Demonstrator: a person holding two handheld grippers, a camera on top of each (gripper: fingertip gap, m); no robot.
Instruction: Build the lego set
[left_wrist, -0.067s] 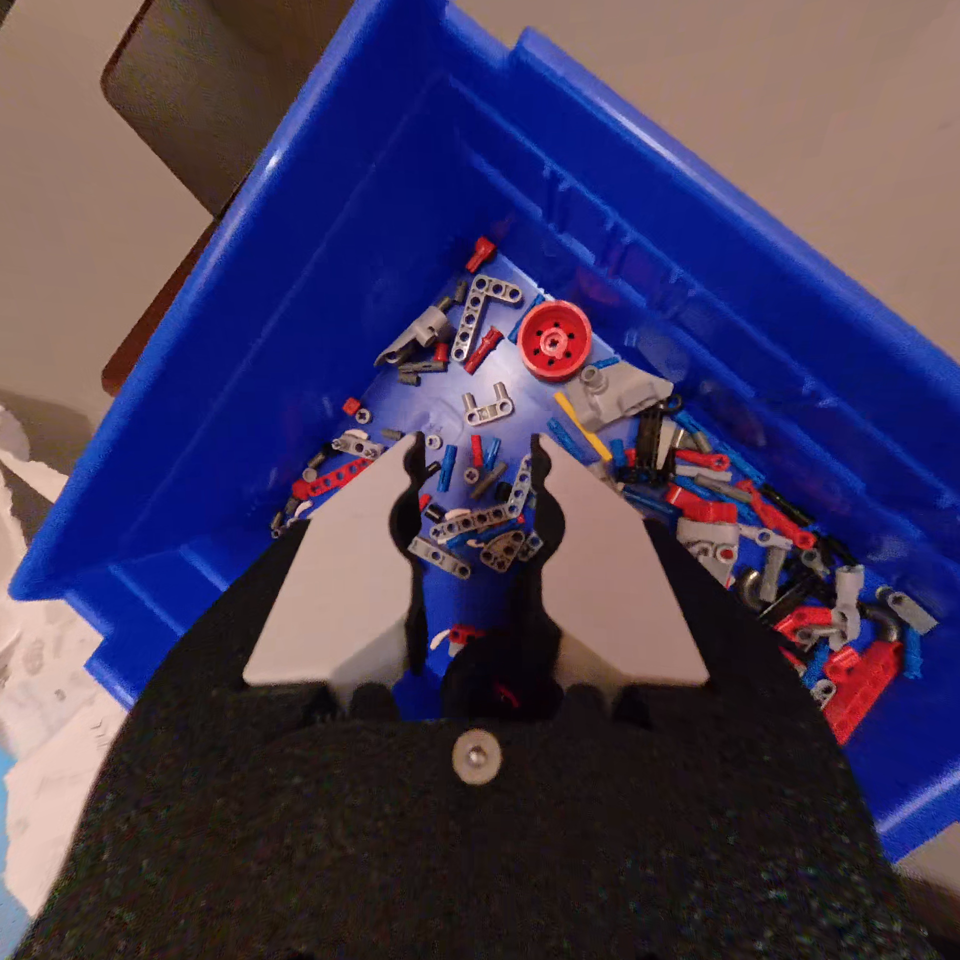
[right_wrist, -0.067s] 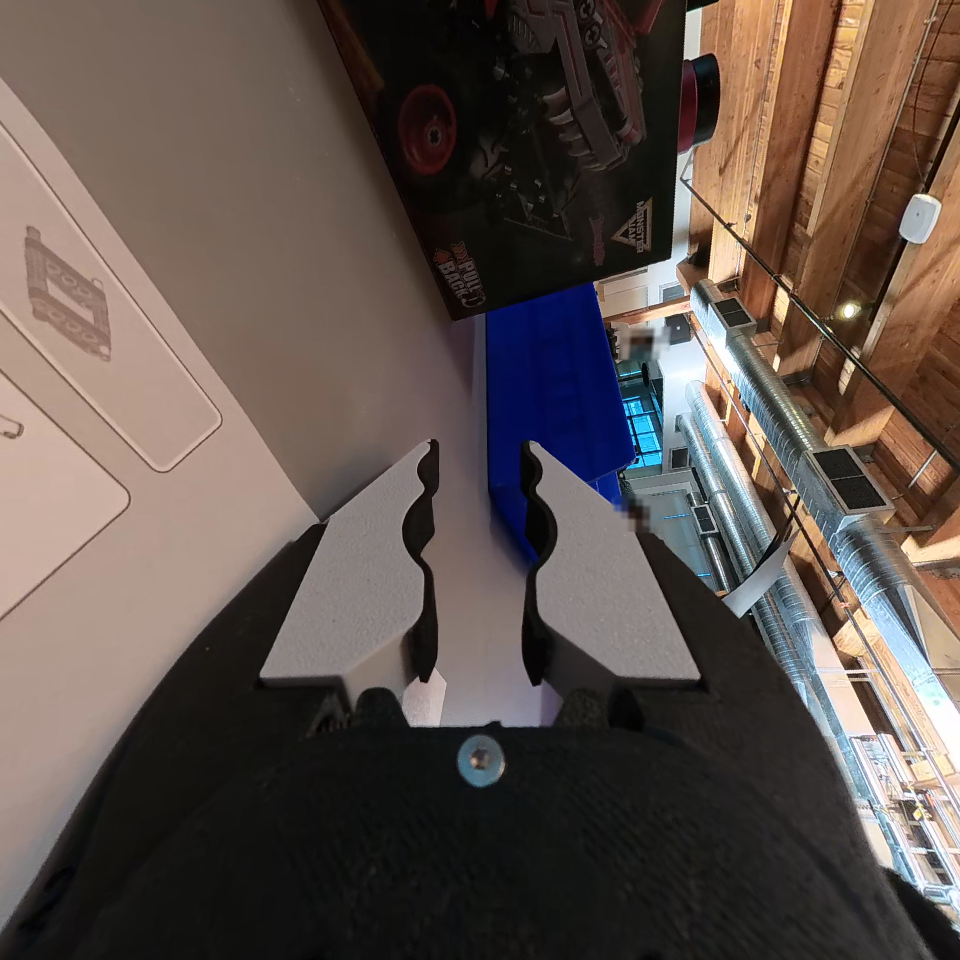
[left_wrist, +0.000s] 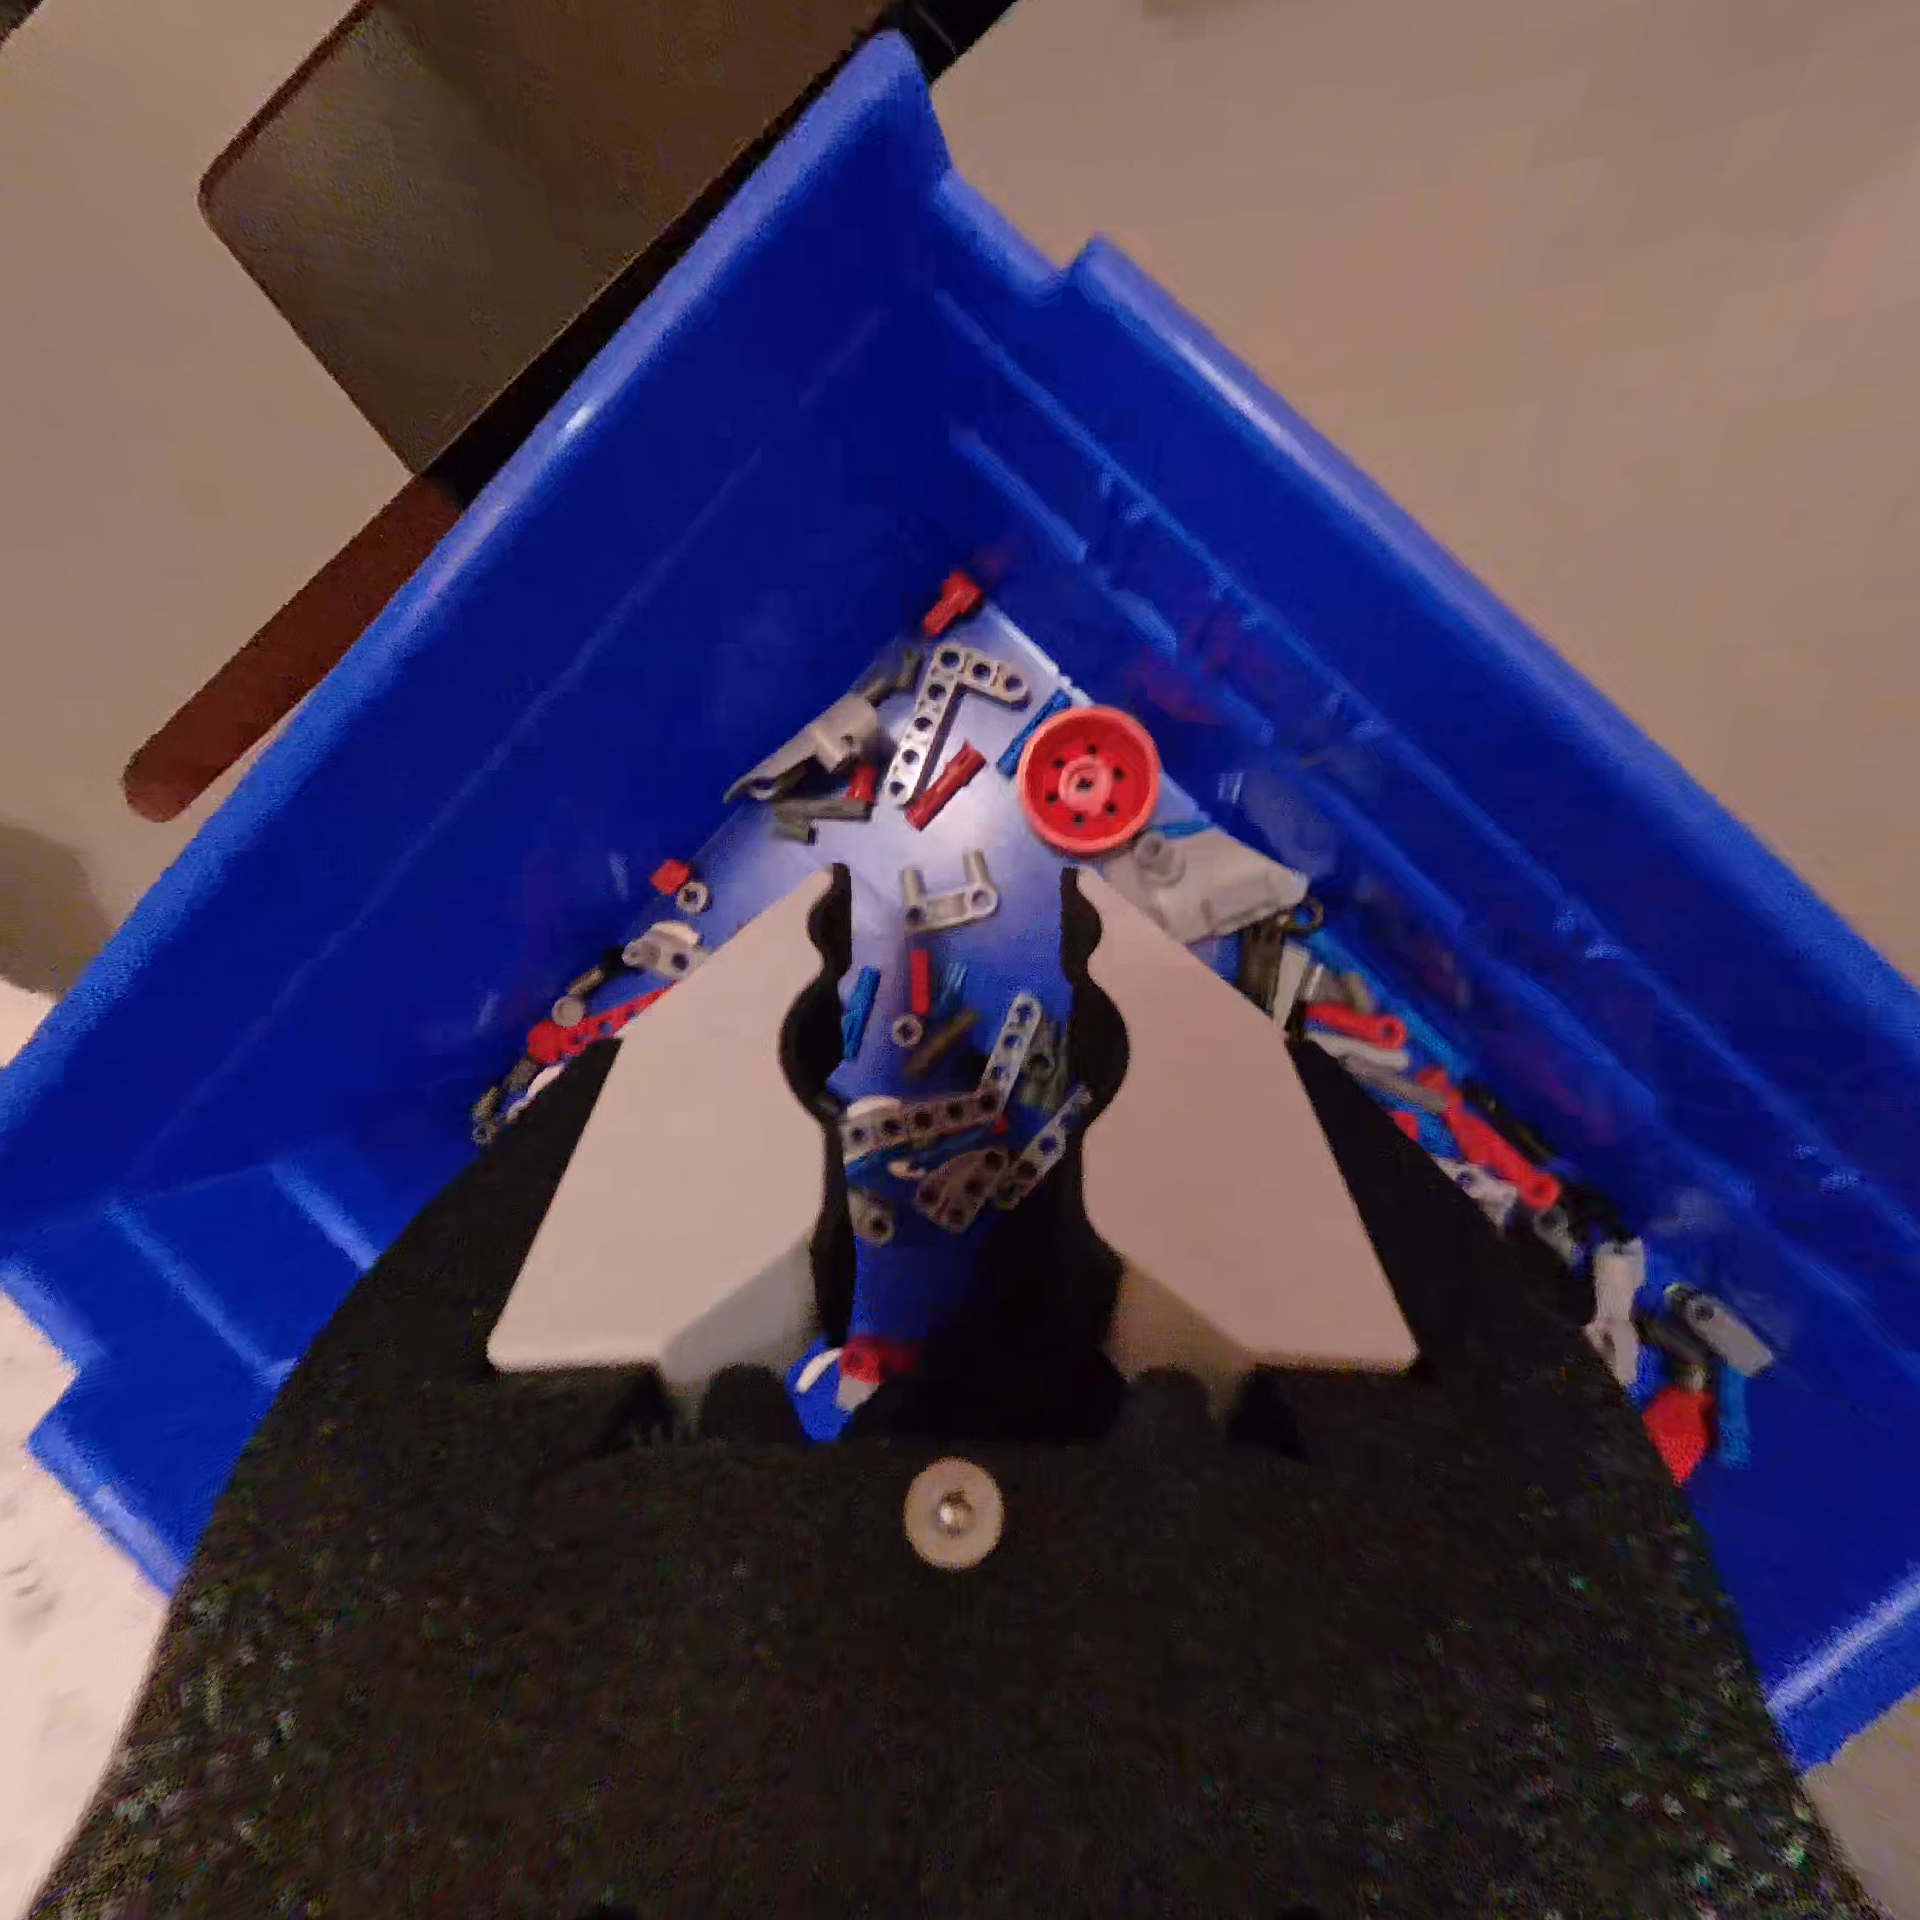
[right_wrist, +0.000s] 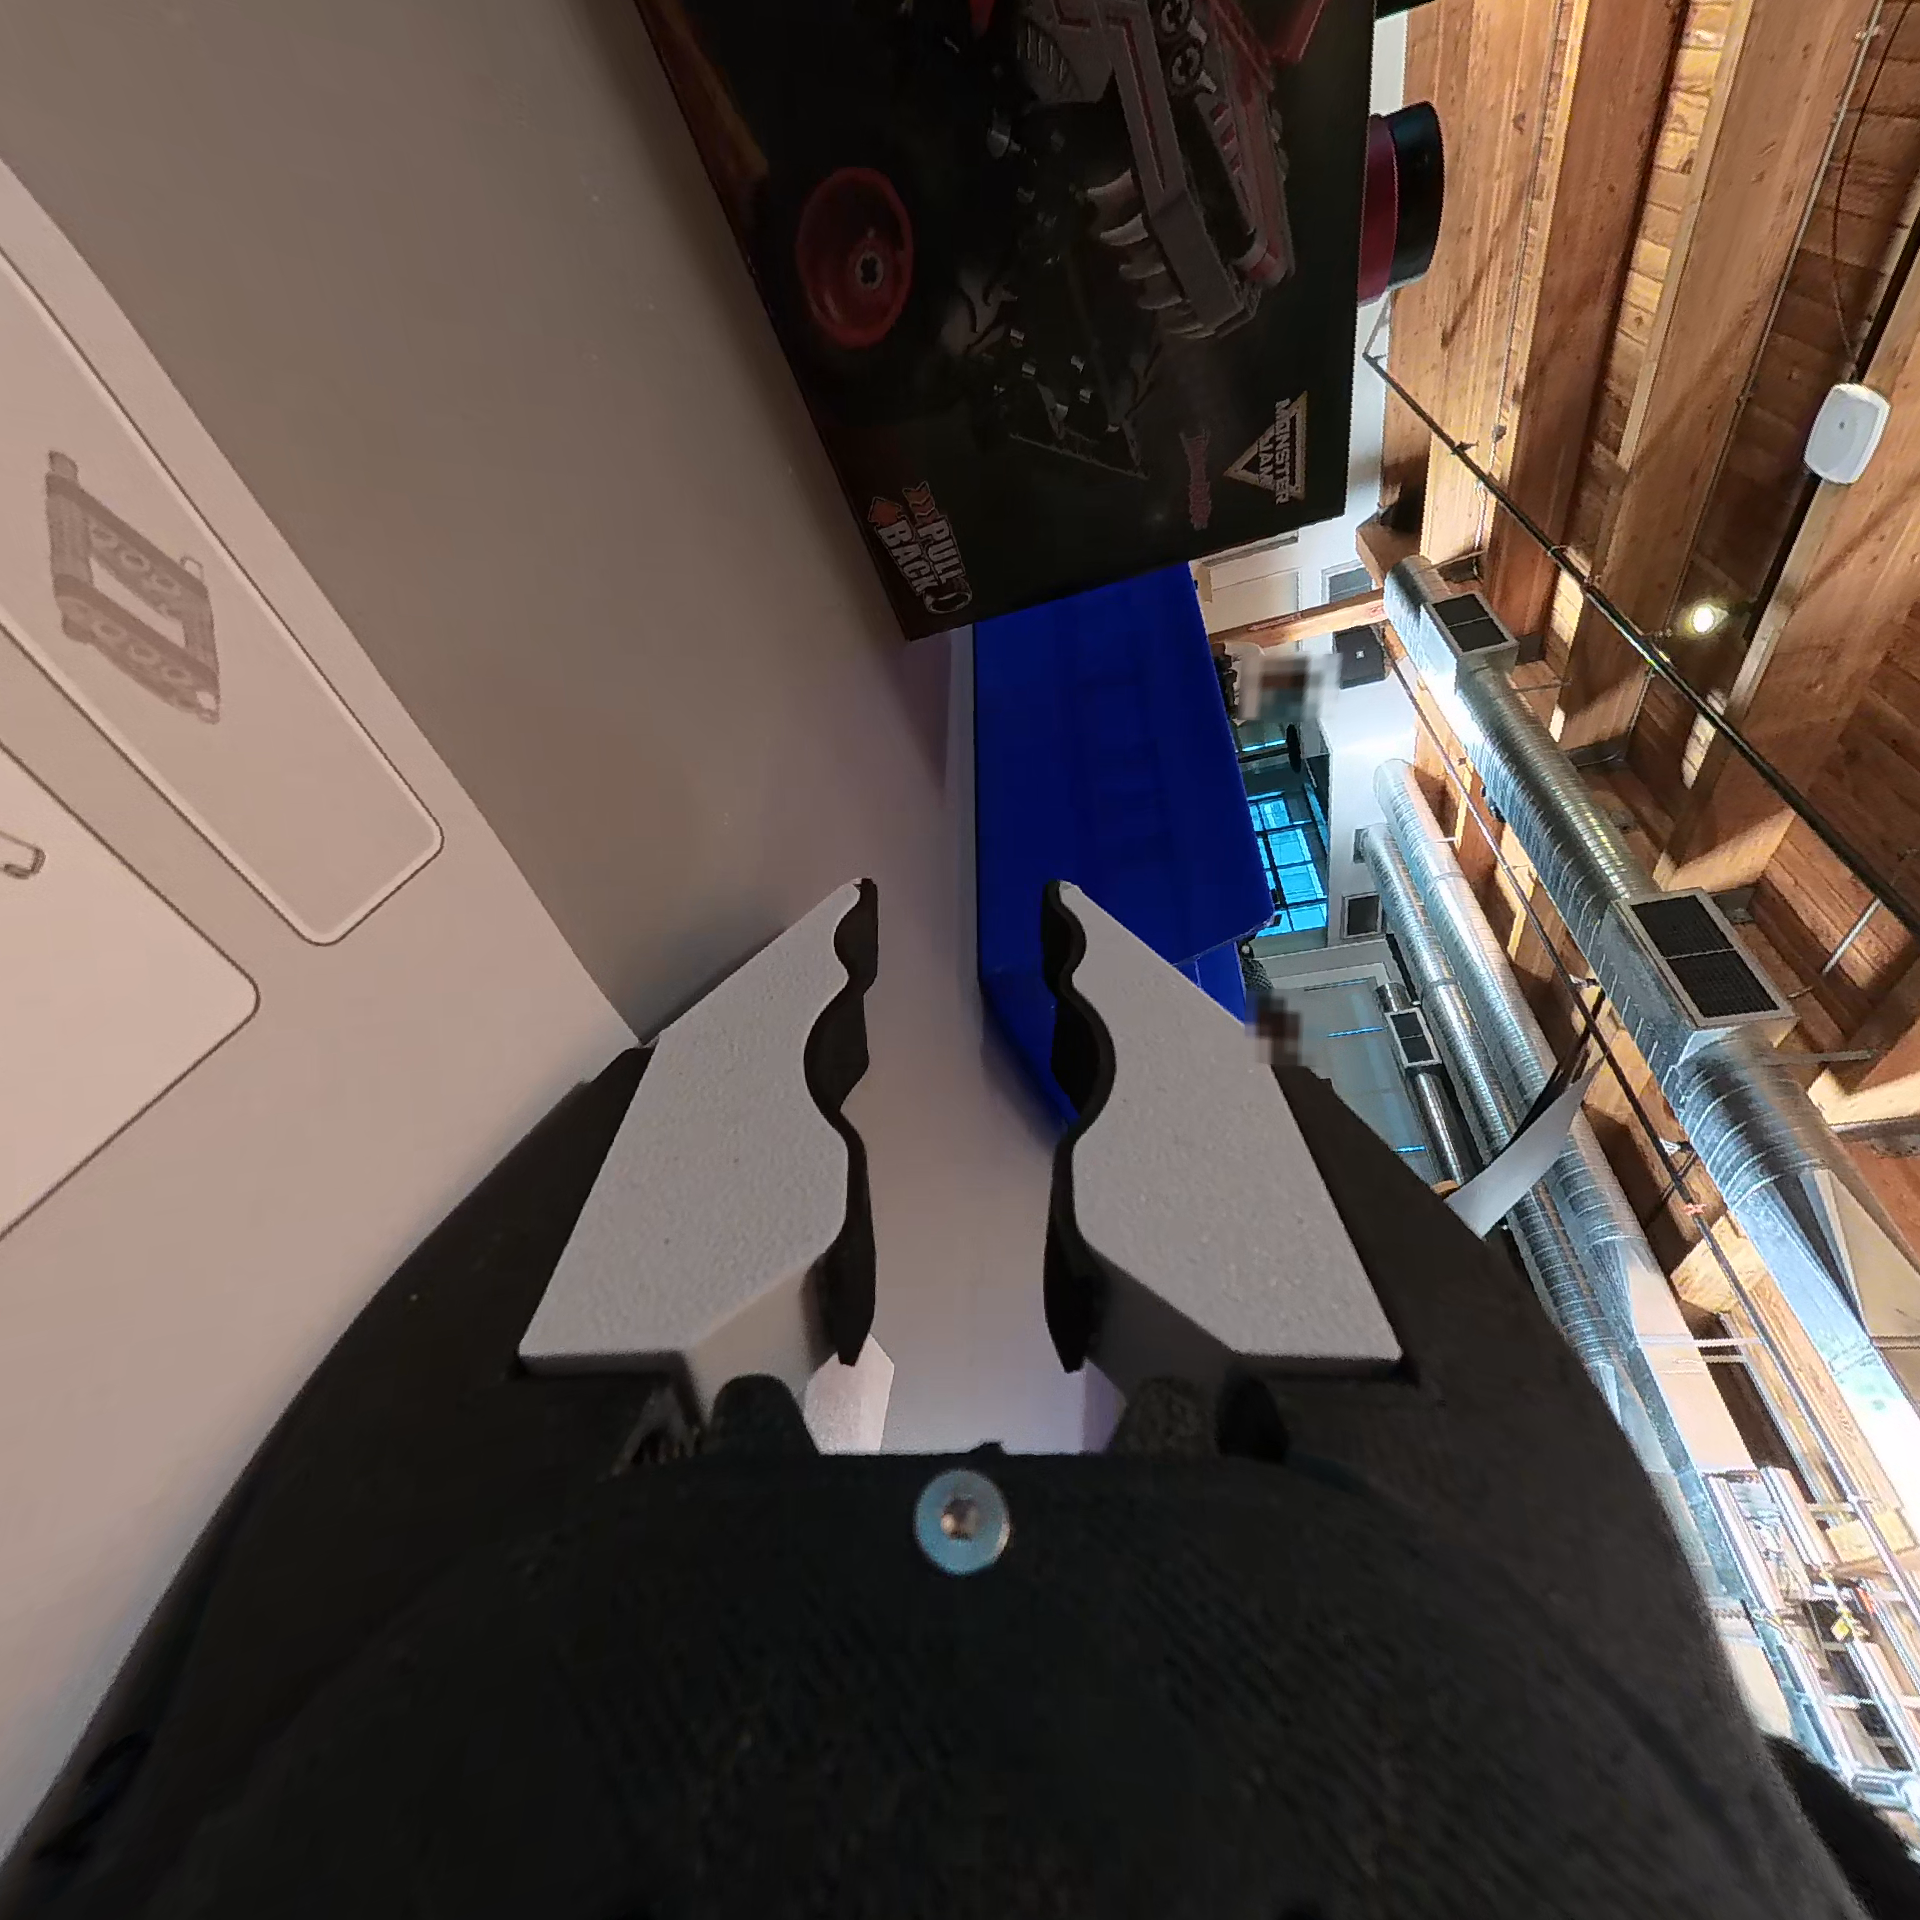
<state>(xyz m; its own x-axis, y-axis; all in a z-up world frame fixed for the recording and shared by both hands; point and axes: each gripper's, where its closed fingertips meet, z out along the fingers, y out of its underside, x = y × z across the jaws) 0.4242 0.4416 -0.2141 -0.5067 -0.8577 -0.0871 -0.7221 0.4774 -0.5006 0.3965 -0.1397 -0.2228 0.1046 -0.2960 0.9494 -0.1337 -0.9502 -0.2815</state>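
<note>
A blue bin (left_wrist: 582, 665) holds several loose lego pieces: a red wheel hub (left_wrist: 1087, 781), a grey L-shaped beam (left_wrist: 951, 707), a small grey connector (left_wrist: 948, 902), and a heap of grey beams (left_wrist: 956, 1127). My left gripper (left_wrist: 951, 883) is open and empty inside the bin, its tips low over the pieces, the grey beams between its fingers. My right gripper (right_wrist: 961, 896) is open and empty over the table, pointing at the bin's outer wall (right_wrist: 1101, 790). The set's dark box (right_wrist: 1049, 291) stands beyond it.
The open instruction booklet (right_wrist: 114, 665) lies on the table at the left of the right wrist view. More red, blue and black pieces (left_wrist: 1455, 1122) crowd the bin's right side. A dark chair (left_wrist: 353, 229) shows past the table edge.
My left gripper has moved lower and forward into the bin, closer to the pieces. The right gripper has not moved.
</note>
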